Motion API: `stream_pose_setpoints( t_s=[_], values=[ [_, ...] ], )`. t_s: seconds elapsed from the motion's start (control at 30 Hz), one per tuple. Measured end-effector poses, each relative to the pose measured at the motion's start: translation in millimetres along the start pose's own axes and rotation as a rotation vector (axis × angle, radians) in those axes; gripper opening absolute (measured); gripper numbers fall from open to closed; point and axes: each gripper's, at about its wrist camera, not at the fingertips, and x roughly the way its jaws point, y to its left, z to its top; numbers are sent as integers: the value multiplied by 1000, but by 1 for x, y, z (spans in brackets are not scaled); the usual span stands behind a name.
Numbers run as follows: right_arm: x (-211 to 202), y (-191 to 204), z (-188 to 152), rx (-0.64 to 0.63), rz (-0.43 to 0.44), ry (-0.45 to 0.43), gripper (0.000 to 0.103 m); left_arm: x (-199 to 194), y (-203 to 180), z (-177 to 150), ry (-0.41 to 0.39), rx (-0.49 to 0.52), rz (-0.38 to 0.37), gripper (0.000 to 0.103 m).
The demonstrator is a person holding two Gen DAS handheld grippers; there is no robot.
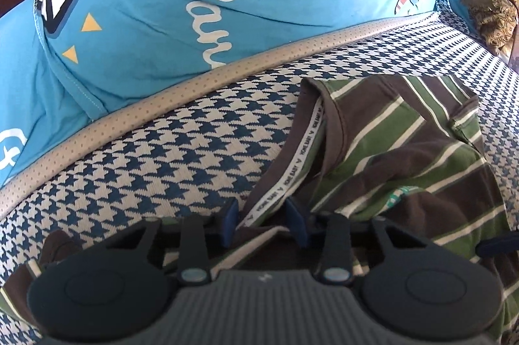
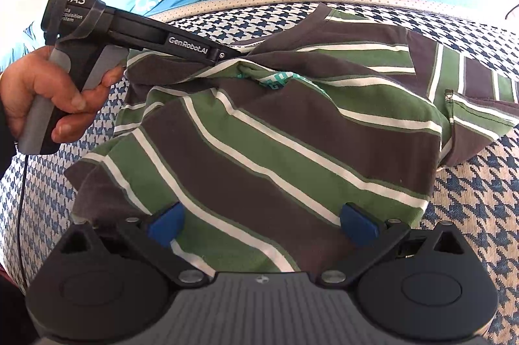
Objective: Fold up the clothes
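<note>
houndstooth cushion (image 1: 155,156) under striped shirt (image 2: 275,150); left claw (image 1: 264,223) clenched on its collar, right claw (image 2: 262,225) released.

Bright, even daylight fills both views, with only soft shadows in the folds of the brown, green and white striped cotton shirt (image 2: 292,143). Fisheye distortion bows the scene hard and darkens the corners at 1 and 11 o'clock. Focus is sharp centrally, softer toward the washed-out top edge.
</note>
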Motion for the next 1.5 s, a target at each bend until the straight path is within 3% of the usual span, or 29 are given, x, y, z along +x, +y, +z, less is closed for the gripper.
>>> stream_pose_setpoints(
  t_s=[0.17,0.3,0.4,0.73,0.9,1.0,1.13,1.37,1.43,1.5],
  values=[
    [1,1,0,-6,-2,-1,103,-4,-15,-2,-18,80,45,20],
    [1,1,0,-7,-3,-1,103,-6,-23,-1,-51,111,130,11],
    [1,1,0,-8,-5,-2,103,-6,-25,2,-73,111,183,10],
    [-2,-9,2,72,34,-7,103,3,-25,34,-177,63,376,9],
    [-8,-19,6,99,5,-44,103,11,-19,45,-204,-23,404,9],
    [-10,-27,9,129,11,-58,103,20,-13,41,-180,-67,392,10],
    [-19,-37,15,142,17,-92,103,30,-2,34,-143,-144,363,18],
    [-32,-57,33,153,-18,-207,103,4,15,35,-204,-263,317,70],
    [-35,-66,41,170,-28,-252,102,-9,20,34,-228,-295,292,78],
    [-37,-77,48,190,-28,-294,96,-19,25,31,-232,-329,275,79]
  ],
)
